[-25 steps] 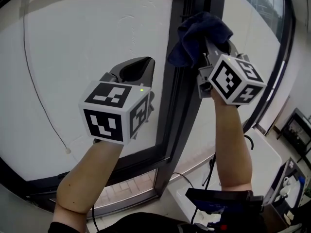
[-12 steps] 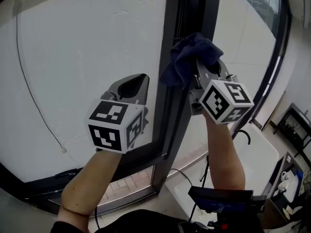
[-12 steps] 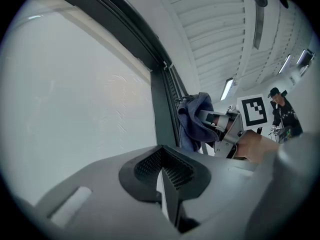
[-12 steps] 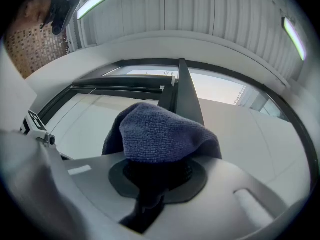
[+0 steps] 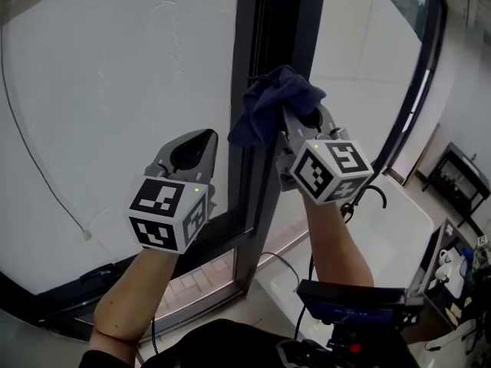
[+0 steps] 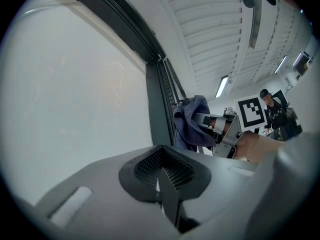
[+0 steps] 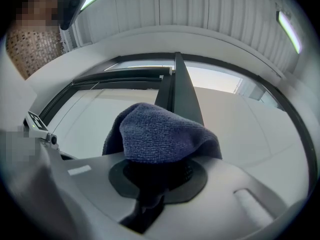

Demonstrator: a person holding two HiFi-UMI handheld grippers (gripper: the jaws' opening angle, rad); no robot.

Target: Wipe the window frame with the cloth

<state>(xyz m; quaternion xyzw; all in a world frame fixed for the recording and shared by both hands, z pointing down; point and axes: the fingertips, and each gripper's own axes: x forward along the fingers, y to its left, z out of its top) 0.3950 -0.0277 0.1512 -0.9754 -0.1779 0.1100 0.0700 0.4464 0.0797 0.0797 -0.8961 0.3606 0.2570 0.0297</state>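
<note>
Dark window frame runs up the picture's centre. Your right gripper, fingers clamped on the navy cloth, holds it at that frame. Your left gripper, lower left, has its fingers together.

The cloth sits in the right tongs, seemingly touching the upright post of the window frame. The left tongs hang left of that post, before the glass pane.

The cloth hides the jaw tips of the right gripper. The window frame runs off the head view's top edge.
</note>
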